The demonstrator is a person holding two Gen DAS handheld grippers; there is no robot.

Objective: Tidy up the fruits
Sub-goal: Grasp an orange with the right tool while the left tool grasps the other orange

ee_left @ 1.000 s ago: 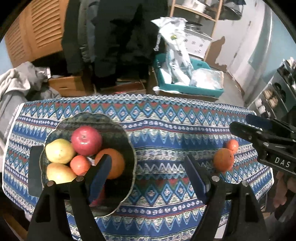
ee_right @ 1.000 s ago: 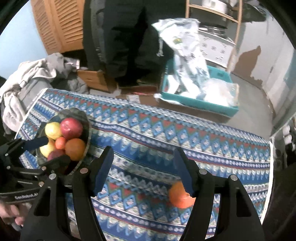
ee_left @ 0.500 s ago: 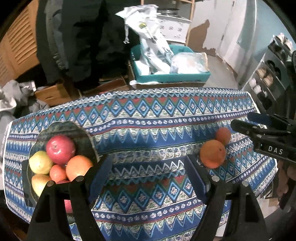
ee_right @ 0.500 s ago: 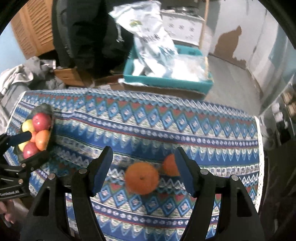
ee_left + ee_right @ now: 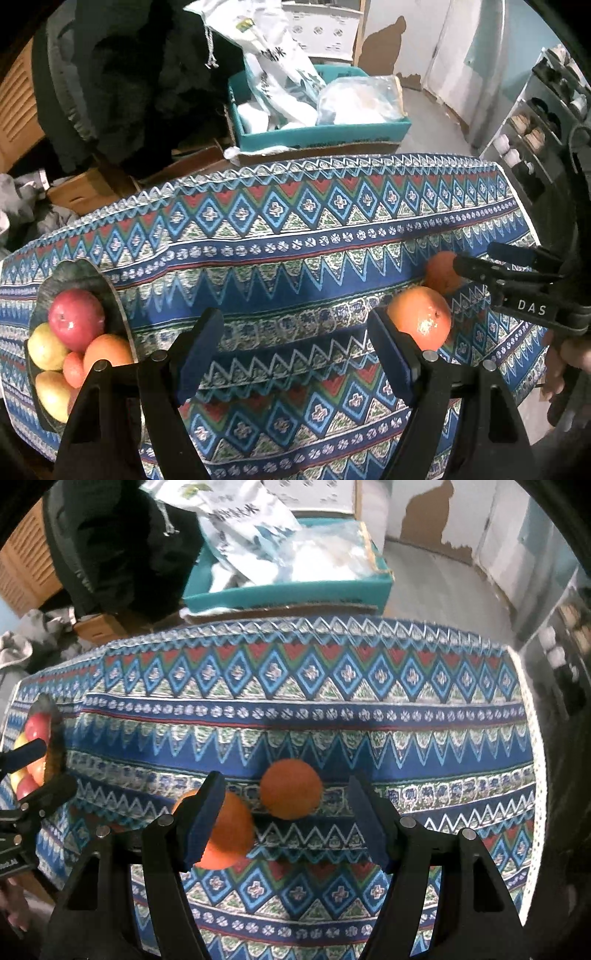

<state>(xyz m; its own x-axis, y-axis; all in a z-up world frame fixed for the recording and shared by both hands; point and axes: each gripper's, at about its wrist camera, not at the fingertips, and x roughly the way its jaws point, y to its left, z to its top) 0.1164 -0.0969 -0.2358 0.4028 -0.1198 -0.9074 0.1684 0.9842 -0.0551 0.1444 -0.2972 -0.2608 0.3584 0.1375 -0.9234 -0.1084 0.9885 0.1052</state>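
Two oranges lie on the patterned cloth at the table's right end. In the right wrist view the far orange [image 5: 290, 789] sits between the open jaws of my right gripper [image 5: 286, 821]; the near orange [image 5: 228, 834] is partly behind the left finger [image 5: 201, 821]. In the left wrist view the near orange [image 5: 420, 318] and far orange [image 5: 441, 271] lie right of my open, empty left gripper [image 5: 295, 354]. A dark bowl [image 5: 79, 275] at the left holds a red apple [image 5: 76, 318], yellow fruit [image 5: 45, 346] and an orange [image 5: 107, 354].
The blue patterned tablecloth [image 5: 295, 240] covers the table. Behind the far edge stand a teal box [image 5: 317, 129] with plastic bags, cardboard boxes and dark hanging clothes. A shelf unit [image 5: 546, 110] stands at the right. The bowl also shows in the right wrist view [image 5: 55, 720].
Both grippers have swung to the right. The right gripper has come over the two oranges, the far one now between its jaws. The bowl has slid to the left of both views.
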